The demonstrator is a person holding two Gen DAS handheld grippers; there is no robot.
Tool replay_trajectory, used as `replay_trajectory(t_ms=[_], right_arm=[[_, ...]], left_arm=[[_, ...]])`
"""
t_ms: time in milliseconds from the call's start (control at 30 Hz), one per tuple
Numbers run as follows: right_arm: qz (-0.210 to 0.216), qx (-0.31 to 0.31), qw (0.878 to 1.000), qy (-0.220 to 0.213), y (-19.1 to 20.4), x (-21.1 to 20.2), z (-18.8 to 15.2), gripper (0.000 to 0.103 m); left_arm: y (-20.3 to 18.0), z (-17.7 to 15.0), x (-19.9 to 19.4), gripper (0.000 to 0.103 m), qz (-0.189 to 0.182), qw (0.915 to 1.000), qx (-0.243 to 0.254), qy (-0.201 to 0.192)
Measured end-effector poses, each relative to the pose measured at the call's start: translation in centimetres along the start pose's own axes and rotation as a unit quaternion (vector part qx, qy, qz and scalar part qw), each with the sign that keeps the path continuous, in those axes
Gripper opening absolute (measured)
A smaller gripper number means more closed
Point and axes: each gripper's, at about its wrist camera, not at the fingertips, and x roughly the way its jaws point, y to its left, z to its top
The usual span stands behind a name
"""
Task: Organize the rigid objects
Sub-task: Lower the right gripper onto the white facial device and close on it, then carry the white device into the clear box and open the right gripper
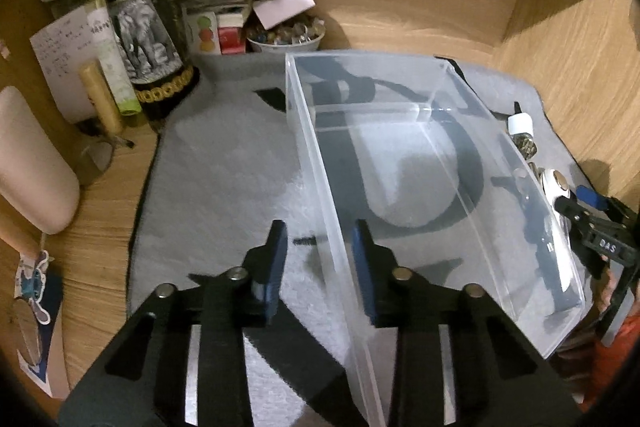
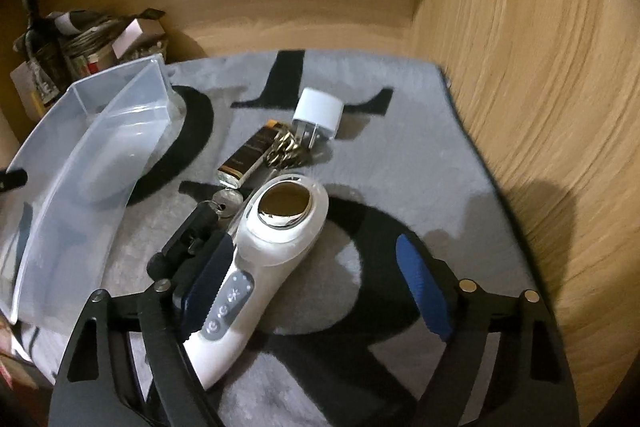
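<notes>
On the left, the left tool straddles the near wall of the clear plastic bin, one pad outside and one inside, with a gap showing on each side of the wall, so it is released and not pinching. The bin sits on the grey mat covering the wooden surface. It looks light, stiff and slick; its thin wall would likely flex, so a pinch low on the rim near a corner seems safest.

Further right, the white handheld device lies on the mat just beside the bin, its round metal head pointing away. The right tool is spread wide around it: the left pad touches the handle by the buttons, the right pad stands well apart. The device looks hard, smooth and moderately heavy toward the head; the narrow handle is the likely place to grip.

The left view alone shows the bin's empty interior and the dark bottle at the back. The right view alone shows the white charger plug, the battery and the small keys clustered beyond the device.
</notes>
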Motion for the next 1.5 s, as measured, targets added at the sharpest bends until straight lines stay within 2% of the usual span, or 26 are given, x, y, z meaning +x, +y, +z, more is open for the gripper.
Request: replay_trajectory(t_ms=[200,333,400,500,767,900,1167,1500], right_arm=[[0.015,0.016,0.999,0.025,0.2,1.7,0.7,0.077],[0.017,0.029,0.999,0.027,0.0,2.1,1.1,0.068],[0.021,0.034,0.999,0.029,-0.1,2.2,1.3,0.066],[0.024,0.032,0.999,0.035,-0.2,2.1,1.3,0.051],[0.016,0.008,0.999,0.040,0.0,2.1,0.8,0.042],[0.014,0.007,1.000,0.018,-0.1,1.3,1.1,0.038],[0.024,0.021,0.998,-0.059,-0.1,-2.1,3.2,0.038],[0.065,-0.009,0.988,-0.137,3.6,-6.5,6.6,0.037]], left_arm=[[-0.1,-0.1,0.2,0.022,-0.010,0.9999,0.001,-0.004],[-0.4,-0.2,0.3,0.013,-0.016,0.9998,0.002,-0.009],[-0.5,-0.2,0.2,0.013,-0.014,0.9998,0.003,-0.011],[-0.4,-0.3,0.2,0.013,-0.015,0.9998,0.002,-0.012],[-0.5,-0.6,0.0,0.012,-0.011,0.9998,0.001,-0.017],[-0.5,-0.7,0.0,0.012,-0.010,0.9998,0.000,-0.017],[-0.7,-0.7,-0.1,0.011,-0.003,0.9998,-0.003,-0.021],[-0.7,-0.7,-0.2,0.011,0.003,0.9994,-0.004,-0.033]])
